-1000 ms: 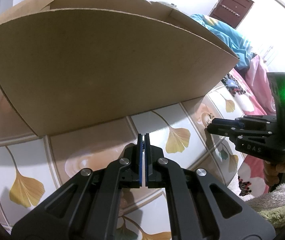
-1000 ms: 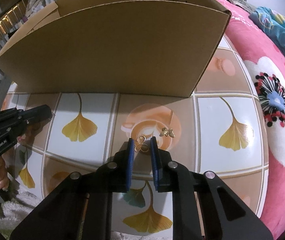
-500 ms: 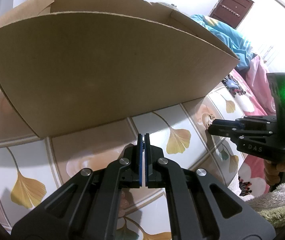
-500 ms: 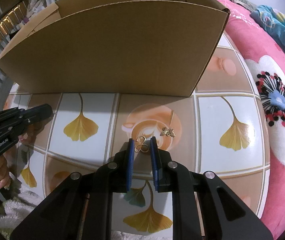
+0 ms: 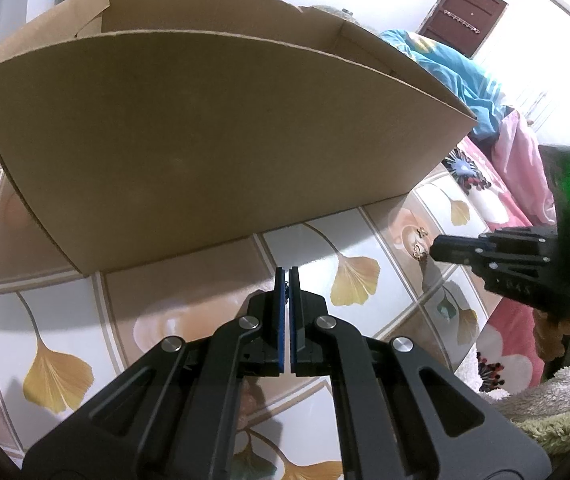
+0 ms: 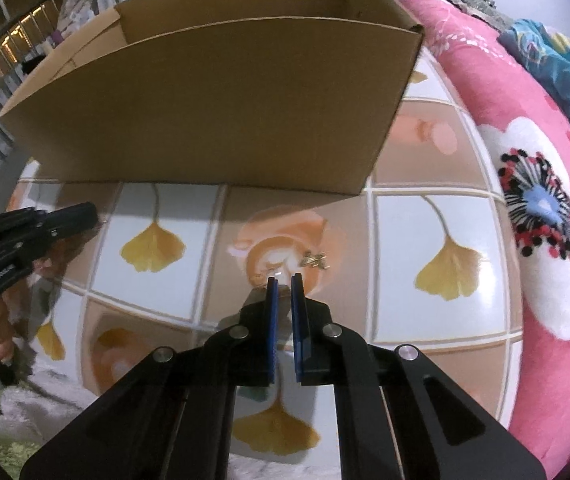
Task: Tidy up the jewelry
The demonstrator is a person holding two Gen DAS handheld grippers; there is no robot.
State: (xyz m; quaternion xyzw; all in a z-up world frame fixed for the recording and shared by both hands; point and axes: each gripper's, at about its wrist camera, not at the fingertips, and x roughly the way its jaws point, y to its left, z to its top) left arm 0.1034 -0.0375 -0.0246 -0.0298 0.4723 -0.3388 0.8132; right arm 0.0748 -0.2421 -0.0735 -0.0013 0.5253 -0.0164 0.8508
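Observation:
A small gold loop charm (image 5: 419,255) sits pinched at the tip of my right gripper (image 6: 284,280), whose blue pads (image 6: 271,312) stand close together on it. In the right wrist view the charm is blurred between the pads. A gold butterfly charm (image 6: 315,260) lies on the table just right of that tip, also seen as the butterfly charm (image 5: 421,233). My left gripper (image 5: 286,276) is shut just above the table in front of the open cardboard box (image 5: 205,140). A tiny dark speck shows between its pads; what it is I cannot tell.
The cardboard box (image 6: 205,112) fills the back of the tiled table (image 6: 405,280) with ginkgo-leaf print. A pink floral blanket (image 6: 545,240) borders the right side. The left gripper (image 6: 89,212) and a hand show at the left. A fluffy towel (image 5: 545,400) lies by the table's near edge.
The right jaws have drawn together on the gold loop charm, and the right view has shifted a little and blurred. The left gripper has kept still and shut.

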